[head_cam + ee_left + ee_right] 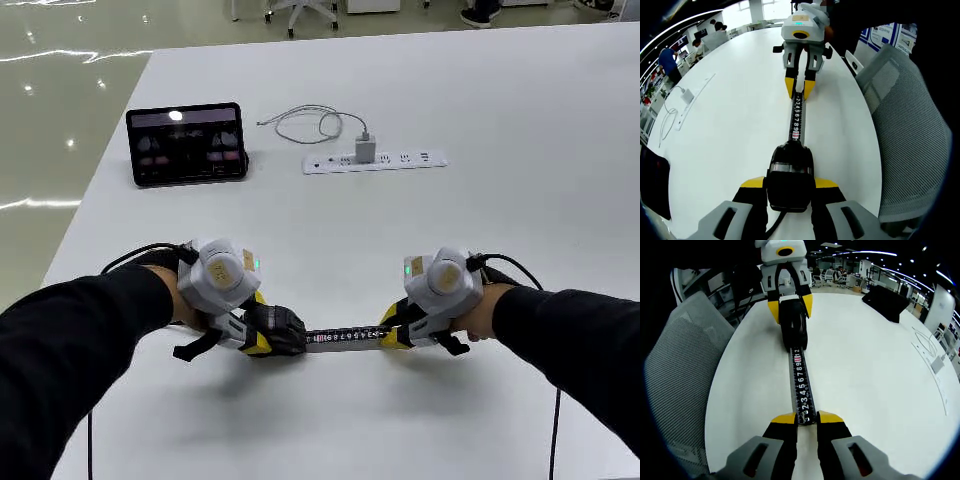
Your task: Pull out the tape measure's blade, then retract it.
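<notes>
Left gripper (262, 335) clamped on tape measure case (282, 327); right gripper (392, 337) pinches blade (345, 338) tip, short length exposed over counter (420, 230).

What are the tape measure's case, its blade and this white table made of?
The case: likely black plastic or rubber, matte with a shinier band. The blade: probably thin coated metal, dark, with printed numerals, stretched flat and straight. The table: smooth white top, perhaps laminate, with a faint sheen.
</notes>
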### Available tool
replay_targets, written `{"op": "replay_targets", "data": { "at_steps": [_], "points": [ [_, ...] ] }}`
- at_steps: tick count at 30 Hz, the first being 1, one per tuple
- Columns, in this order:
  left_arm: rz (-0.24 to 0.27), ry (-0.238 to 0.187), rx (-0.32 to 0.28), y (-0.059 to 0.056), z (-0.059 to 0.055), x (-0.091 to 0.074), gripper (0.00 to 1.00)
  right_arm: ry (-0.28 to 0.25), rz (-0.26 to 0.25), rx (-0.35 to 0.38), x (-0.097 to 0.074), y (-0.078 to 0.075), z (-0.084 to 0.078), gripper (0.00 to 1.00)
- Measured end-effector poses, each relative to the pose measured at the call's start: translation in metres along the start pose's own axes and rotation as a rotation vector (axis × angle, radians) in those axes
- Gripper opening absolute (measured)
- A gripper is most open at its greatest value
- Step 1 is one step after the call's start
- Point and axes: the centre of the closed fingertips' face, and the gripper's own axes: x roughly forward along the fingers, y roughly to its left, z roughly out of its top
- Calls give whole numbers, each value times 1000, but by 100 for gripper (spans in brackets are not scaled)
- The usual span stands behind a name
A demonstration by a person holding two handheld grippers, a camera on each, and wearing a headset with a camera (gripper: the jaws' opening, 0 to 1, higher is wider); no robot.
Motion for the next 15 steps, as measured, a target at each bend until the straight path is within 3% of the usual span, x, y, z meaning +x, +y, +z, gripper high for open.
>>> {"op": "replay_targets", "data": {
  "at_steps": [15],
  "points": [
    [1, -1, 1, -2, 1, 0, 29, 14, -4, 12, -9, -2, -13, 9]
  ]
}}
